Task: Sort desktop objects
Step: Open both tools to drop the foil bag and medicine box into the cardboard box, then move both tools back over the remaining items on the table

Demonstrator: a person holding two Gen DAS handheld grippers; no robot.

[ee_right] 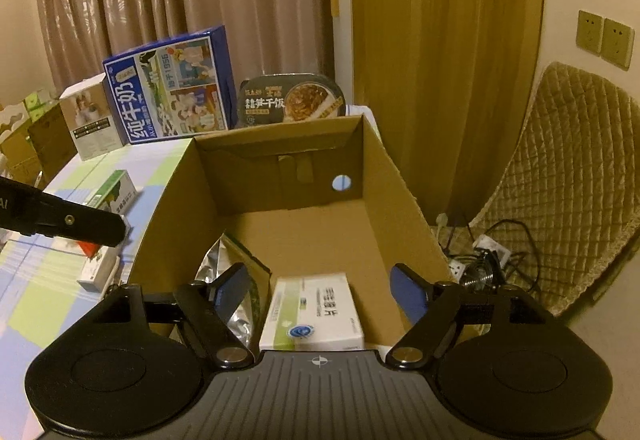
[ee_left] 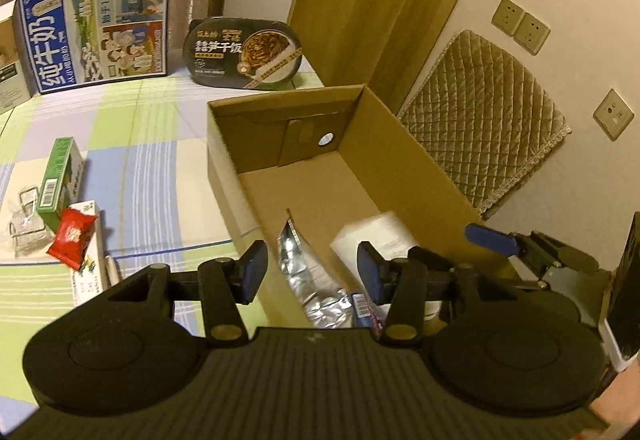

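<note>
Cardboard box (ee_right: 400,200): open-topped, brown, round hole in far wall; fills centre of right wrist view, right of centre in left wrist view.

Inside it, lower centre: white medicine box (ee_right: 314,314) with green stripe and blue logo, lying flat on the floor. Just left of it, silver foil pouch (ee_right: 224,272), crumpled, leaning against the left wall.

On the checked cloth, lower left of left wrist view: green-and-white carton (ee_left: 60,176) on its side; red snack packet (ee_left: 72,236) resting on a flat white box (ee_left: 90,264); clear plastic wrapper (ee_left: 24,228) touching the carton.
</note>
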